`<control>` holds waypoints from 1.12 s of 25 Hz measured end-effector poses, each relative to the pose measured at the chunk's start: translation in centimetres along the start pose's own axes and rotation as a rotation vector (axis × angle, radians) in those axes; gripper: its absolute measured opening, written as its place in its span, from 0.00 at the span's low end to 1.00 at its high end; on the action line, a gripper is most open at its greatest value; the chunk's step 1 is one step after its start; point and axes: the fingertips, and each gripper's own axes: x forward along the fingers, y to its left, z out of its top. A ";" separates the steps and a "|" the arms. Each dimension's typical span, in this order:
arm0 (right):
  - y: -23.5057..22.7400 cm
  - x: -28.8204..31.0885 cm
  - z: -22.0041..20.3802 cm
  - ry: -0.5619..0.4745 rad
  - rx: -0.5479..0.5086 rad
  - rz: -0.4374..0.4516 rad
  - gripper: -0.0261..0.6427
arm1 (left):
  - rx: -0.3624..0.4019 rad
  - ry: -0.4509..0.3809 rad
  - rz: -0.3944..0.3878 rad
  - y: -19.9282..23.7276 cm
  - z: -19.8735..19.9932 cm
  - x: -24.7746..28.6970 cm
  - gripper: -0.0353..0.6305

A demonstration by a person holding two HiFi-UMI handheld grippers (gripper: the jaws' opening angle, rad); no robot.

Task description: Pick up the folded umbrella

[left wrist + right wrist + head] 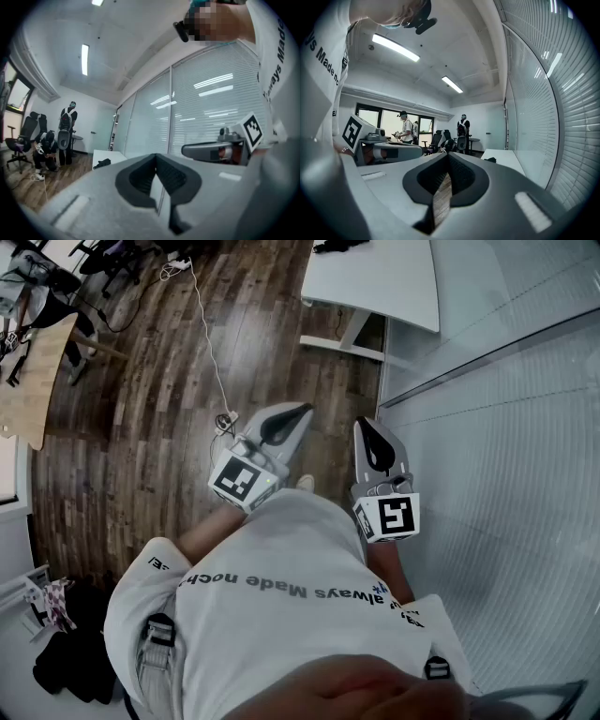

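A small black bundle, apparently the folded umbrella [343, 246] [101, 163] [490, 160], lies on a white table [375, 282] some way ahead of me. Both grippers hang level in front of my chest, above the wooden floor and well short of the table. My left gripper [304, 410] [156, 155] is shut, its tips together and nothing between them. The right gripper [365, 424] [448, 153] also has its tips meeting and is empty. Each gripper shows side-on in the other's view.
A glass wall with blinds [506, 456] runs close along my right. A white cable [211, 352] trails over the floor to a plug near my feet. A wooden table [33, 381] stands at the left, and people and office chairs [461, 133] are at the room's far end.
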 end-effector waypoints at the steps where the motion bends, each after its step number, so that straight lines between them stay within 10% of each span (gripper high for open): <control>1: -0.4 -0.2 -0.2 0.000 0.001 0.001 0.04 | -0.006 -0.001 0.003 -0.2 -0.2 0.3 0.06; 18: -8.6 -1.6 -2.0 -0.005 0.040 0.001 0.04 | -0.013 0.020 0.042 -2.3 -2.3 7.8 0.06; 28: -12.0 6.7 -3.8 0.018 0.050 0.015 0.04 | -0.017 0.034 0.046 5.3 -3.8 12.7 0.06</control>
